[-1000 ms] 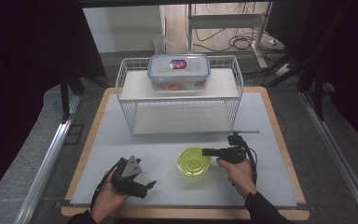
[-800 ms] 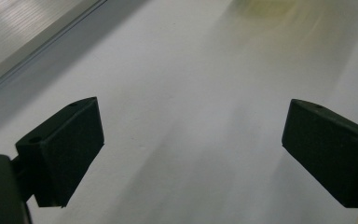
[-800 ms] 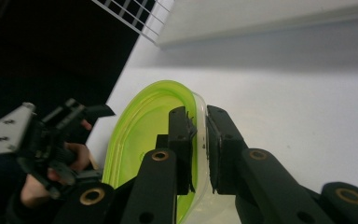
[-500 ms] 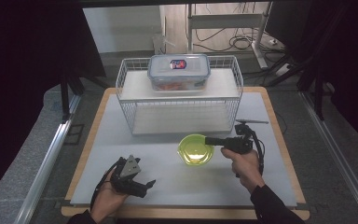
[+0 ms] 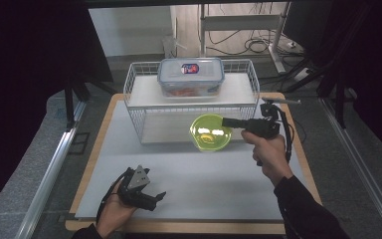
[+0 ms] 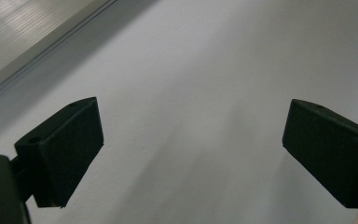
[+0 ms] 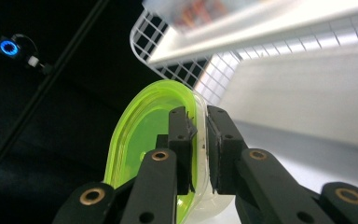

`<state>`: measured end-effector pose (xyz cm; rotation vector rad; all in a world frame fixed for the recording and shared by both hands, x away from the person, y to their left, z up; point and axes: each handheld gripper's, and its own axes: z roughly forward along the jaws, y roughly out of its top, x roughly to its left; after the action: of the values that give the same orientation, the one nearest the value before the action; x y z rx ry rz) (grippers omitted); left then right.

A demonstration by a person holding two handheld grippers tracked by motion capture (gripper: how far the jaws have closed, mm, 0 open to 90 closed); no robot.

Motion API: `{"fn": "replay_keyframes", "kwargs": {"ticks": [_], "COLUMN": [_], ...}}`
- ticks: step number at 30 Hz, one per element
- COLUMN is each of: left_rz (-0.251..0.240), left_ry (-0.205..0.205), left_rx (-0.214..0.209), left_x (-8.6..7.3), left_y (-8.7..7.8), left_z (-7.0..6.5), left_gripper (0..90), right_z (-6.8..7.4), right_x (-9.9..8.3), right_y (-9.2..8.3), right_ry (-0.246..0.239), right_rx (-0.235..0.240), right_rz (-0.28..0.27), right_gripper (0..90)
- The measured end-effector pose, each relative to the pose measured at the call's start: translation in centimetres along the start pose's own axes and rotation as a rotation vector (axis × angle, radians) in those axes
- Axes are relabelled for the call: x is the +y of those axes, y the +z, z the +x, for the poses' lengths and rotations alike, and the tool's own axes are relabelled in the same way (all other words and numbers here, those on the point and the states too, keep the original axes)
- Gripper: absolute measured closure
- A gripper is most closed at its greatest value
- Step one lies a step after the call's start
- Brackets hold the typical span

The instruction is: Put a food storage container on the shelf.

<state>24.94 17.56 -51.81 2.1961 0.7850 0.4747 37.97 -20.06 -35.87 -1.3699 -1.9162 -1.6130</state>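
Note:
A lime-green plastic bowl (image 5: 210, 132) hangs above the table in front of the wire rack (image 5: 134, 94), with my right gripper (image 5: 227, 122) shut on its right rim. In the right gripper view the bowl (image 7: 140, 140) stands on edge and the rim is pinched between the two black jaws of my right gripper (image 7: 201, 140). A clear lidded food container (image 5: 191, 76) sits on the rack's top shelf. My left gripper (image 5: 153, 198) rests near the table's front left, open and empty. The left gripper (image 6: 191, 154) faces bare white tabletop in its own view.
The white wire rack has a low shelf (image 5: 164, 130) under the top one, right behind the bowl. The wooden table border (image 5: 298, 149) runs along the right. Metal rails (image 5: 49, 169) flank the table.
My right gripper has lifted the green bowl off the table and carried it away from me, up toward the rack's lower shelf. The left gripper has stayed in place.

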Motion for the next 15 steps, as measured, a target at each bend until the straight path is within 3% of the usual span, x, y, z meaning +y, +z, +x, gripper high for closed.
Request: {"fn": "replay_keyframes", "kwargs": {"ticks": [9,15], "left_rz": [-0.003,-0.005], "left_ry": [-0.004,-0.006], "left_rx": [-0.006,-0.009], "left_x": [0.0,0.0], "left_y": [0.0,0.0], "left_z": [0.0,0.0], "left_gripper": [5.3,5.3], "right_z": [2.8,4.3], "right_x": [4.4,7.5], "right_y": [-0.6,-0.3], "right_ry": [-0.009,-0.008], "right_rx": [0.02,0.0], "right_rz": [-0.065,-0.104], "right_gripper": [80.7,80.8]}}
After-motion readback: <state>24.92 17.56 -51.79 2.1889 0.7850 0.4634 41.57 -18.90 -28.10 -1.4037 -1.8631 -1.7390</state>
